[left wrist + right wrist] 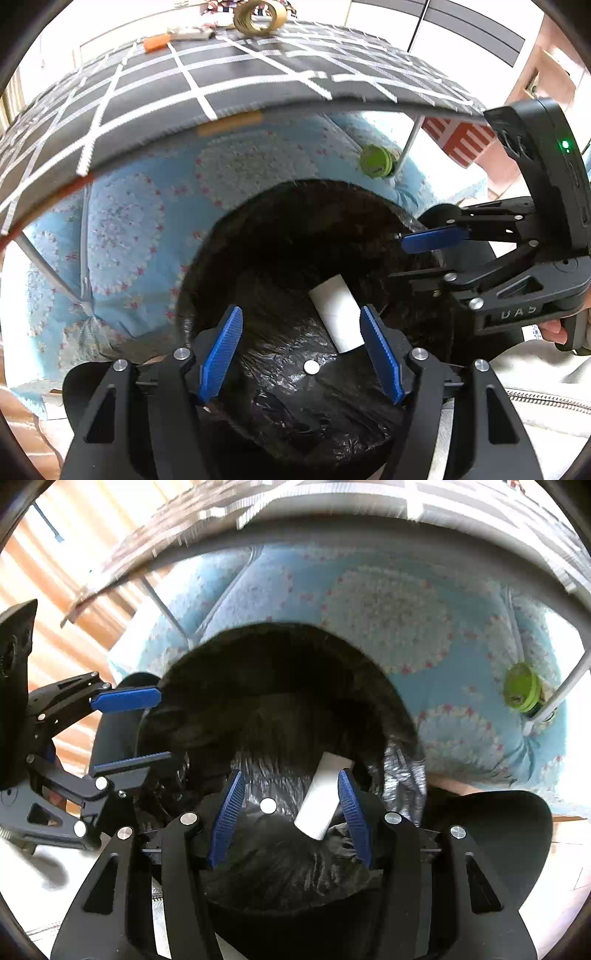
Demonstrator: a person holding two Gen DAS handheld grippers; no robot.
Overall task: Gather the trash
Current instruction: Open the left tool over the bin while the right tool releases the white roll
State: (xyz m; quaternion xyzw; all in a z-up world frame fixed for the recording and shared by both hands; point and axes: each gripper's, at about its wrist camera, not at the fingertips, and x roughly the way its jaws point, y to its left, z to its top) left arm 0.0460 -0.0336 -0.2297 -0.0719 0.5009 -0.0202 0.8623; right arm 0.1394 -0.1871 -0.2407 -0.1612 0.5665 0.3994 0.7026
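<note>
A white cardboard tube [338, 317] lies inside a bin lined with a black plastic bag [295, 406]. My left gripper [301, 325] is open above the bin mouth, the tube close to its right finger. In the right wrist view the tube [322, 800] shows blurred between the fingers of my open right gripper [290, 788], over the bag [280, 853]. A small silver disc [311, 367] lies on the bag [268, 805]. The right gripper shows at the right of the left wrist view [417, 258], and the left gripper at the left of the right wrist view [147, 727].
A table with a dark checked cloth [229, 85] overhangs the bin. On it lie a tape roll [258, 16] and an orange item [157, 42]. A blue floral cushion [147, 221] sits under the table, with a green bottle cap [376, 161] by a metal leg.
</note>
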